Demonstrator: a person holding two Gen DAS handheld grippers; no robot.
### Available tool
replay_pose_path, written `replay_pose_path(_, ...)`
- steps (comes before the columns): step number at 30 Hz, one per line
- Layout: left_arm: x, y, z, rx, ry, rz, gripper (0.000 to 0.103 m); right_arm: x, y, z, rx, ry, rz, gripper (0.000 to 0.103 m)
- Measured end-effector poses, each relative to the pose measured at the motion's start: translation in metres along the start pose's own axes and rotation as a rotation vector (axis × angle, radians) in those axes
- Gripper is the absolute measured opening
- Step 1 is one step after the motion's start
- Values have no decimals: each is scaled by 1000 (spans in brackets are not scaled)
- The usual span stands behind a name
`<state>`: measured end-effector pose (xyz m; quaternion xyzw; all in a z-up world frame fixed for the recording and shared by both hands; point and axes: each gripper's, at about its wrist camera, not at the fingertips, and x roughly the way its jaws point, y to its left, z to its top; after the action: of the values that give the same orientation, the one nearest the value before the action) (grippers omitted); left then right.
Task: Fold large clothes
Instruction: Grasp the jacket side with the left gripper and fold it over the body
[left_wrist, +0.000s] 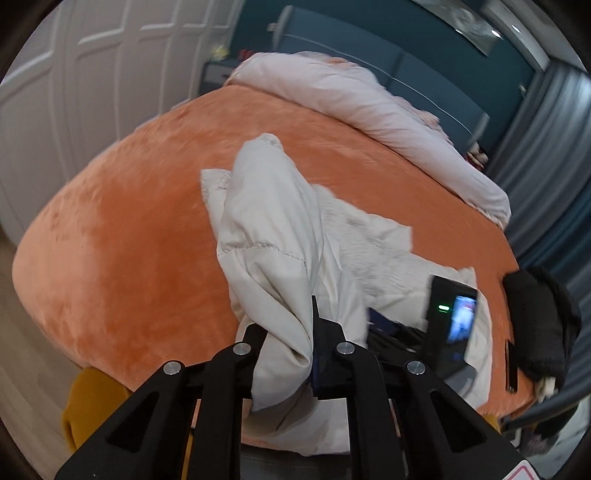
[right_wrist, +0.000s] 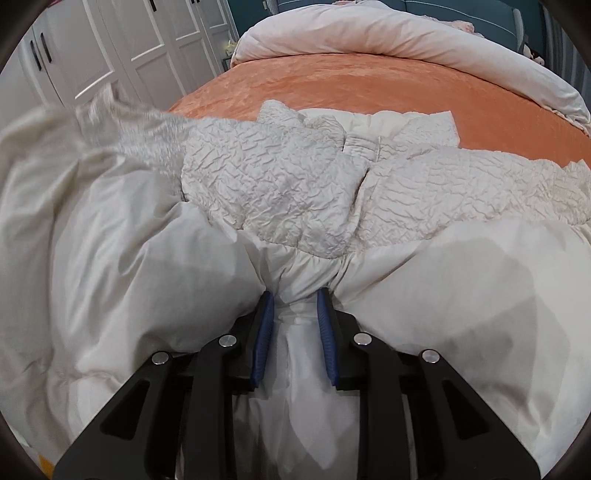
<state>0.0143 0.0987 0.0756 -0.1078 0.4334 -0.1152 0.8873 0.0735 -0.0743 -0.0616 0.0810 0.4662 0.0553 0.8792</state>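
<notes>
A large cream-white padded jacket (left_wrist: 273, 229) lies on the orange bed (left_wrist: 122, 236). My left gripper (left_wrist: 291, 332) is shut on a bunched fold of its smooth fabric and holds it lifted above the bed. The right gripper's body and lit screen (left_wrist: 452, 317) show at the right, over the jacket. In the right wrist view the jacket (right_wrist: 280, 177) fills the frame, crinkled quilted cloth beyond, smooth lining near. My right gripper (right_wrist: 295, 299) is shut on a gathered pinch of the lining between its blue pads (right_wrist: 264, 332).
A rolled pale pink duvet (left_wrist: 369, 107) lies along the bed's far side, also in the right wrist view (right_wrist: 388, 40). A black garment (left_wrist: 539, 321) sits at the bed's right edge. White wardrobe doors (left_wrist: 92, 74) stand left. A yellow item (left_wrist: 88, 402) sits below the bed's near edge.
</notes>
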Motion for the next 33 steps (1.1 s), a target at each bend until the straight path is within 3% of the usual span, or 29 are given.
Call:
replay_pose_path(9, -1, -50, 7, 154, -16, 80, 8, -20, -8, 4, 59, 6, 32, 24)
replay_pose_path(12, -3, -56, 9, 179, -21, 91, 8, -56, -23, -5, 126, -52, 116, 24)
replay_pose_path(14, -2, -62, 9, 197, -24, 105, 8, -73, -31, -17, 134, -68, 115, 10)
replay_pose_path(17, -1, -70, 8, 216, -25, 115, 8, -84, -42, -34, 151, -47, 140, 3)
replay_pose_path(21, -1, -81, 8, 238, -26, 116, 8, -74, -50, -49, 183, 0, 192, 2)
replay_pose_path(25, -3, -97, 8, 289, -28, 111, 8, -52, -53, -49, 239, 60, 304, 0)
replay_pose_path(33, 1, -143, -3, 414, -25, 85, 8, -24, -63, -51, 325, 97, 399, 0)
